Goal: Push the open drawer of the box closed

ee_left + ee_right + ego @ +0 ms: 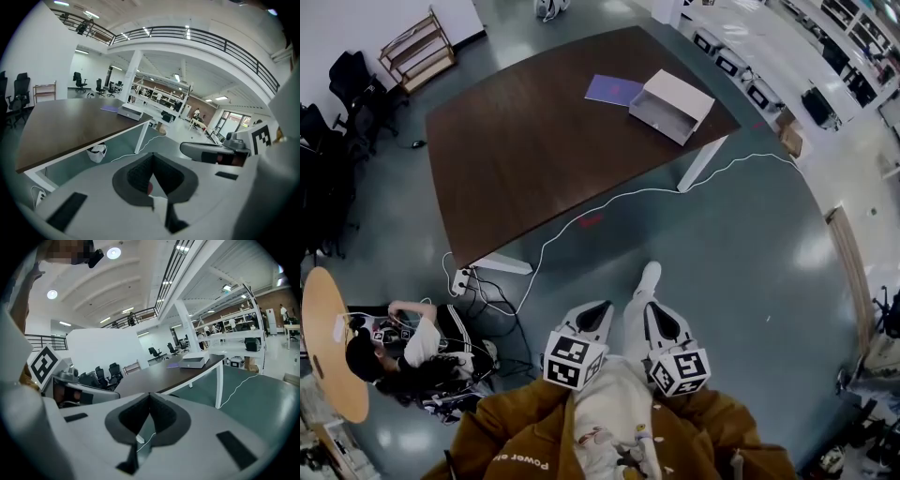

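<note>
The white box (671, 105) with a grey side lies at the far right corner of the dark brown table (534, 141), next to a purple sheet (614, 90). From this distance I cannot make out its drawer. Both grippers hang close to my body, well short of the table. My left gripper (598, 307) and right gripper (654, 309) point at the floor, each shut on nothing. The left gripper view shows its gripper (152, 154) with jaws together and the box (130, 111) far off. The right gripper view shows its gripper (150, 394) likewise and the box (193, 362) on the far table end.
A white cable (609, 202) runs over the floor between me and the table, ending at a power strip (461, 279). A person (412, 347) sits on the floor at lower left beside a round wooden table (328, 337). Office chairs (337, 103) and a wooden shelf cart (417, 49) stand at far left.
</note>
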Available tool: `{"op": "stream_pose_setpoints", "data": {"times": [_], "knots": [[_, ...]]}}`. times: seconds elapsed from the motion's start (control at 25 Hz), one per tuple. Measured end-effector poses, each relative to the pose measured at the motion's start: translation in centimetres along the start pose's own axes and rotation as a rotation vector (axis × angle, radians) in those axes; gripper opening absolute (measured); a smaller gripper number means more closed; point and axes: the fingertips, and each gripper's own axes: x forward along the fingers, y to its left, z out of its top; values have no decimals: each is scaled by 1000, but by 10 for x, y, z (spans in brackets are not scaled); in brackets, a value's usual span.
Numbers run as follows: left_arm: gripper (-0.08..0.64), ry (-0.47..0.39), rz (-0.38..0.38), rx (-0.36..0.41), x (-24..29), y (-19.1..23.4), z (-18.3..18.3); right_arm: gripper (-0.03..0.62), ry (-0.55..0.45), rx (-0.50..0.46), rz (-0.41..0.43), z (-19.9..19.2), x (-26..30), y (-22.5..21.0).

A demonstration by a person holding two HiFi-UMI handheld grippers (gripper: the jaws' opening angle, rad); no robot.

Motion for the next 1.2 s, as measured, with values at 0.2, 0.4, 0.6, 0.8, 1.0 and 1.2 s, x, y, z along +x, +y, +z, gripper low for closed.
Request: {"op": "stream_pose_setpoints", "data": {"times": [0.2, 0.4, 0.6, 0.8, 1.0, 1.2], "knots": [[6, 34, 19, 12, 96, 8, 71, 6, -1, 52, 16, 63, 63, -94], [6, 30, 18, 13, 182, -2, 162, 6, -6, 63, 33, 140, 107, -183], [6, 14, 40, -1, 244, 5, 211, 6, -8, 61, 51, 180, 147, -241], [6, 5, 74, -28, 273, 21, 240, 6, 10, 47, 72, 201, 176, -268], [6, 20, 79, -44, 289, 40, 263, 6, 30, 42, 57, 213, 199, -282], [6, 50, 81, 16, 310, 62, 277, 6, 62, 91, 36, 211, 230, -292]]}}
